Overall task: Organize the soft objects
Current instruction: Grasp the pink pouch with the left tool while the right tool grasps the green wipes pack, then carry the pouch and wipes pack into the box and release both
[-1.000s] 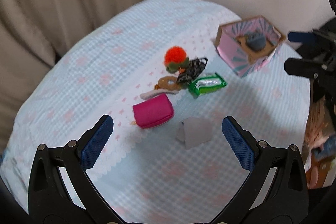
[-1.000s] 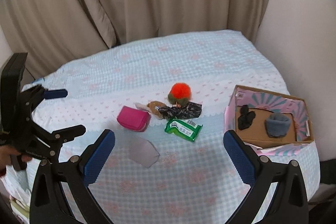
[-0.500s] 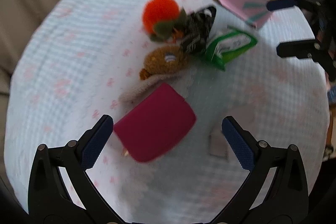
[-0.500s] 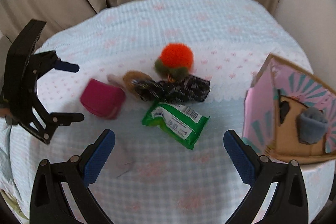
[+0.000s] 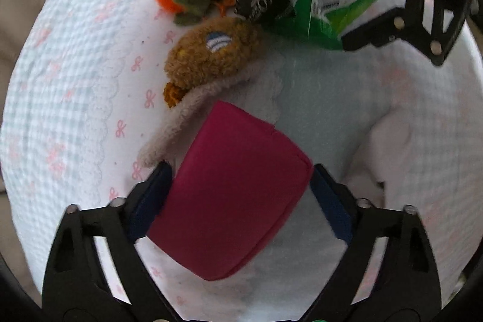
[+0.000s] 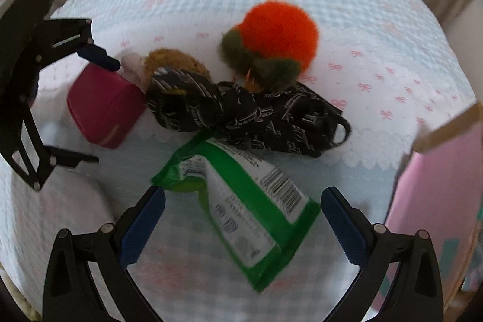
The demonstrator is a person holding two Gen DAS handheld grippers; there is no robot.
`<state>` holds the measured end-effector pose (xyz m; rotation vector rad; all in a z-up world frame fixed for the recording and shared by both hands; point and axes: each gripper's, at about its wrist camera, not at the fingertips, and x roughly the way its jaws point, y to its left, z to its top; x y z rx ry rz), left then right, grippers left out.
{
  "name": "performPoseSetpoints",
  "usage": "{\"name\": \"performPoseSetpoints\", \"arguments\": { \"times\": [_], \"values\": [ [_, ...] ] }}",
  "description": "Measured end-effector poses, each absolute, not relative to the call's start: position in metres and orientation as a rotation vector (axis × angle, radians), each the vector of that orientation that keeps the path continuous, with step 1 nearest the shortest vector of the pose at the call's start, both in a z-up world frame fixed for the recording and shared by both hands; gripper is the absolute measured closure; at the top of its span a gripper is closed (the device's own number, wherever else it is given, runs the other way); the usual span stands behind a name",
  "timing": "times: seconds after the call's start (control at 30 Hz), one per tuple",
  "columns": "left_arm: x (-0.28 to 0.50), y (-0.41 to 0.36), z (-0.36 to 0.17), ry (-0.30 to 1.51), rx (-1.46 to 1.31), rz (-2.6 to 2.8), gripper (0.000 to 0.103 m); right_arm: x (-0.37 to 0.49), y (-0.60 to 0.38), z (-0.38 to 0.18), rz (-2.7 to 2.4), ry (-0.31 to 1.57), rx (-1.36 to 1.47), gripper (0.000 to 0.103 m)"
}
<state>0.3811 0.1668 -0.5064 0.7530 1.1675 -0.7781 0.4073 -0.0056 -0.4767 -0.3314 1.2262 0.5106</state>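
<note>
Only the right wrist view shows the pink box (image 6: 443,201) beside the green packet (image 6: 241,207)

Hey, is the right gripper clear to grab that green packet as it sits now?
Probably yes. The right gripper is open with the green packet lying between its fingers, nothing on top; only the packet's far end tucks under the black patterned cloth.
</note>
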Motion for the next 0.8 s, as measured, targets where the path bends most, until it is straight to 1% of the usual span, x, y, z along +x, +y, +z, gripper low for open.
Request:
{"name": "performPoseSetpoints", "arguments": {
  "times": [0.03,0.1,0.13,0.17,0.23,0.27,0.37,0.43,0.5,0.53,0.57,0.63,0.8],
  "values": [
    [0.380,0.166,-0.508,1.162,0.767,-0.778,0.019,0.409,-0.005,-0.479,0.517,1.233,-0.342,0.001],
    [0.379,0.166,-0.509,1.156,0.773,-0.788,0.022,0.412,-0.003,-0.487,0.543,1.260,-0.350,0.009],
    [0.378,0.166,-0.509,1.160,0.767,-0.794,0.023,0.413,-0.003,-0.490,0.550,1.272,-0.351,0.018],
    [0.377,0.167,-0.509,1.164,0.760,-0.797,0.027,0.413,-0.002,-0.493,0.559,1.287,-0.355,0.023],
    [0.374,0.168,-0.510,1.166,0.757,-0.797,0.031,0.410,0.000,-0.496,0.561,1.282,-0.372,0.025],
    [0.373,0.167,-0.510,1.165,0.757,-0.796,0.034,0.408,0.000,-0.494,0.564,1.276,-0.369,0.030],
    [0.366,0.165,-0.509,1.154,0.769,-0.786,0.041,0.401,0.002,-0.489,0.569,1.266,-0.343,0.039],
    [0.361,0.166,-0.507,1.149,0.772,-0.781,0.045,0.395,0.005,-0.487,0.563,1.259,-0.352,0.042],
    [0.357,0.168,-0.502,1.144,0.766,-0.770,0.050,0.388,0.008,-0.484,0.554,1.252,-0.354,0.049],
    [0.359,0.168,-0.499,1.142,0.760,-0.762,0.051,0.385,0.009,-0.482,0.554,1.251,-0.348,0.056],
    [0.358,0.169,-0.496,1.144,0.749,-0.752,0.053,0.379,0.012,-0.480,0.555,1.250,-0.338,0.059],
    [0.355,0.173,-0.492,1.154,0.729,-0.738,0.056,0.371,0.014,-0.476,0.551,1.248,-0.322,0.062],
    [0.346,0.182,-0.475,1.167,0.664,-0.684,0.059,0.351,0.016,-0.461,0.531,1.240,-0.257,0.065]
  ]
}}
